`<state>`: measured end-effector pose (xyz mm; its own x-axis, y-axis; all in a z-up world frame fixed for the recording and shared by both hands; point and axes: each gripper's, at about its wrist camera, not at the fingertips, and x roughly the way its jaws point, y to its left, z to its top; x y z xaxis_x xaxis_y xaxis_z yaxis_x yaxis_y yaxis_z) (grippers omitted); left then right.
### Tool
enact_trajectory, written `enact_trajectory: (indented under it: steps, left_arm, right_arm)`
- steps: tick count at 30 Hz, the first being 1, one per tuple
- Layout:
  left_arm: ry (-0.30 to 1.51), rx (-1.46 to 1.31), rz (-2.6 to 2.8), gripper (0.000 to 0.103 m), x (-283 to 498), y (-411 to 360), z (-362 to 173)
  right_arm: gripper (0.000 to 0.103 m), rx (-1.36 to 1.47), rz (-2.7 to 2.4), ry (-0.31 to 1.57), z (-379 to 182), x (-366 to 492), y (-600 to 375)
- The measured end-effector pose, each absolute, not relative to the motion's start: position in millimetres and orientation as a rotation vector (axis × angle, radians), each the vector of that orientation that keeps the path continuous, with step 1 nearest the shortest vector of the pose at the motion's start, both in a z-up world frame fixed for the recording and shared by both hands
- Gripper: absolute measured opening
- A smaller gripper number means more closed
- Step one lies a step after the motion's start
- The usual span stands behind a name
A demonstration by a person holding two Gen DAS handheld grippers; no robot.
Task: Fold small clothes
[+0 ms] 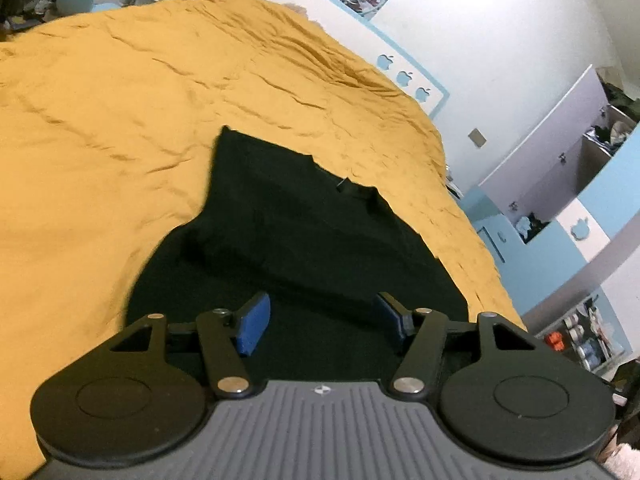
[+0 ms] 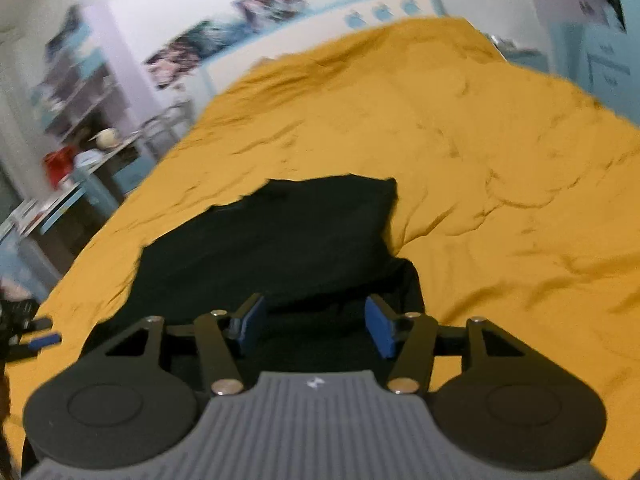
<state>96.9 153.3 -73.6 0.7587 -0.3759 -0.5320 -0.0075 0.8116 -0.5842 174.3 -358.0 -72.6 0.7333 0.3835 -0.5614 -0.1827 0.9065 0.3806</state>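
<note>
A black garment lies partly folded on a mustard-yellow bedspread, with an upper layer doubled over the lower part. My left gripper hovers over its near end, blue pads wide apart and nothing between them. In the right wrist view the same black garment lies ahead on the bedspread. My right gripper hangs above its near edge, open, with only cloth below the pads. The left gripper's blue fingertips peek in at the left edge of that view.
A white and light-blue headboard with apple cut-outs closes the far end of the bed. Blue-and-white shelving with clutter stands on one side. A cluttered desk and shelves stand on the other side. Posters hang on the wall.
</note>
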Motion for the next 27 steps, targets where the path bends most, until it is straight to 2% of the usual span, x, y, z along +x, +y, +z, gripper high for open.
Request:
enact_trajectory:
  steps: [6,12,19,27]
  left_arm:
    - [0.695,-0.618,-0.231,0.072,4,194,-78]
    - [0.725,-0.706,-0.241,0.072,-52,223,-115]
    - [0.686,-0.828,-0.283,0.072,-60,232,-142]
    - [0.755,-0.935,-0.409,0.076,-49,229,-168]
  right_arm:
    - [0.061,0.234,0.43,0.693,-48,62,-405]
    - [0.061,0.293,0.532,0.832,-85,-9,-435]
    - [0.063,0.421,0.519,0.896,-135,-20,-436]
    - [0.069,0.449,0.583,0.937,-142,-22,-429]
